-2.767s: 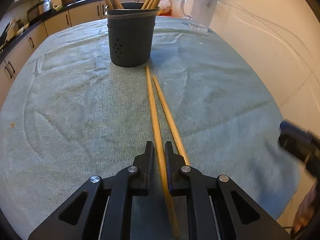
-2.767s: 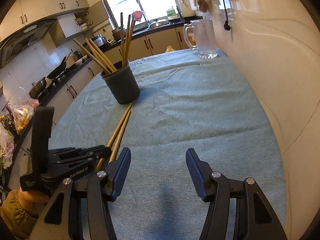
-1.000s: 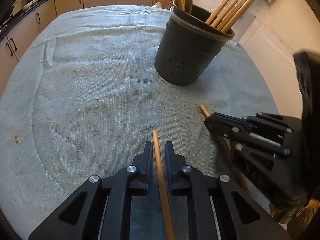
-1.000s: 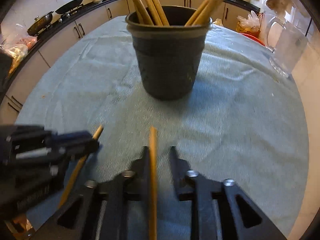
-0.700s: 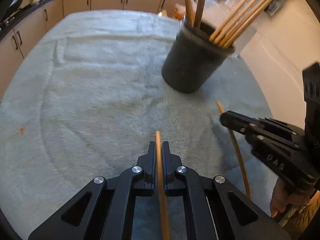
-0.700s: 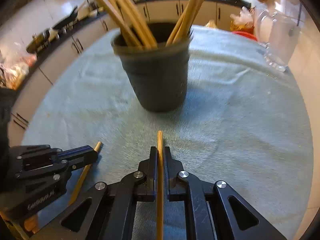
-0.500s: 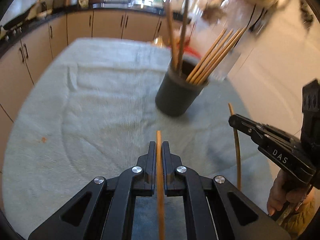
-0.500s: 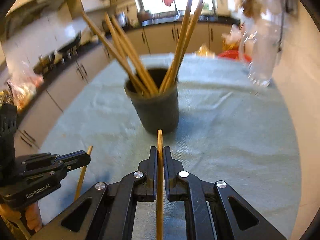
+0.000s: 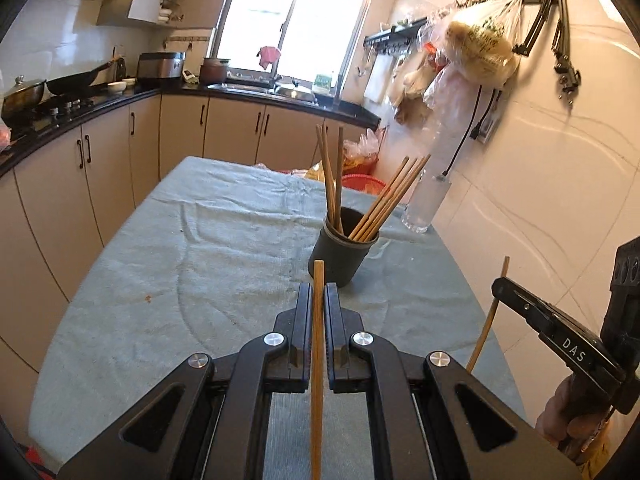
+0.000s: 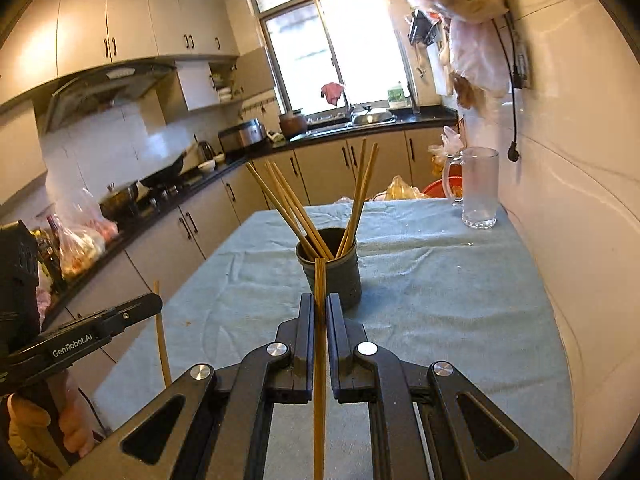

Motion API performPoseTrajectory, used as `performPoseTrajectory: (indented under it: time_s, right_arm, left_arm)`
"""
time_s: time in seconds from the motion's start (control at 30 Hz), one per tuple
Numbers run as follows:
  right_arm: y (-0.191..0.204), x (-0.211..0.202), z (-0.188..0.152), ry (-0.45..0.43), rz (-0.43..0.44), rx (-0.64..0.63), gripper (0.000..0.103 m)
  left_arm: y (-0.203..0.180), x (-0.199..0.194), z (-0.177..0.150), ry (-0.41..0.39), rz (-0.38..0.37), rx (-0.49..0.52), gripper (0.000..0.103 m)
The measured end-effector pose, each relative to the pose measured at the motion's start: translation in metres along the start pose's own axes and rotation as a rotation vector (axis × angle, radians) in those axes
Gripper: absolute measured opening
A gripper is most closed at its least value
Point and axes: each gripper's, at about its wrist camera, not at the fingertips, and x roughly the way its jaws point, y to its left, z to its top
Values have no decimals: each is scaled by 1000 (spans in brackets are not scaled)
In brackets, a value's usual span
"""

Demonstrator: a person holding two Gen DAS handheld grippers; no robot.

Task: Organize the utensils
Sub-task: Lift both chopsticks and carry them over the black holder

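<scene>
Chopsticks that lay side by side on the green cloth (image 9: 224, 248) a moment ago are now both in the air. The left gripper (image 9: 318, 300) is clamped on one chopstick (image 9: 317, 340), the right gripper (image 10: 319, 312) is clamped on the other chopstick (image 10: 319, 344), and both have risen well clear of the table, looking down toward the dark utensil holder (image 10: 332, 276). The holder stands mid-table, already bristling with sticks, a glass mug (image 10: 478, 188) well behind it. I judge nothing loose is left on the cloth, so dropping these two in should finish the tidying. Lettering shows on each tool: "GenRobot.AI" on the left one's arm, "DAS" on the right one's.
</scene>
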Motion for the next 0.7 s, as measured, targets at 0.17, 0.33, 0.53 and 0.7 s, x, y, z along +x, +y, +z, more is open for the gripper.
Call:
performPoseTrajectory:
  time_s: [0.17, 0.33, 0.53, 0.7]
  right_arm:
    - [-5, -24, -2, -43, -11, 24, 6]
    - [-11, -38, -4, -80, -18, 62, 6]
    - [-13, -41, -5, -86, -21, 69, 6]
    - [-13, -40, -5, -87, -24, 62, 6]
  left_arm:
    - [-4, -21, -1, -48, -4, -4, 5]
    - [-9, -35, -1, -92, -6, 12, 5]
    - [-13, -40, 0, -116, 2, 36, 5]
    - [-11, -30, 6, -103, 5, 38, 5]
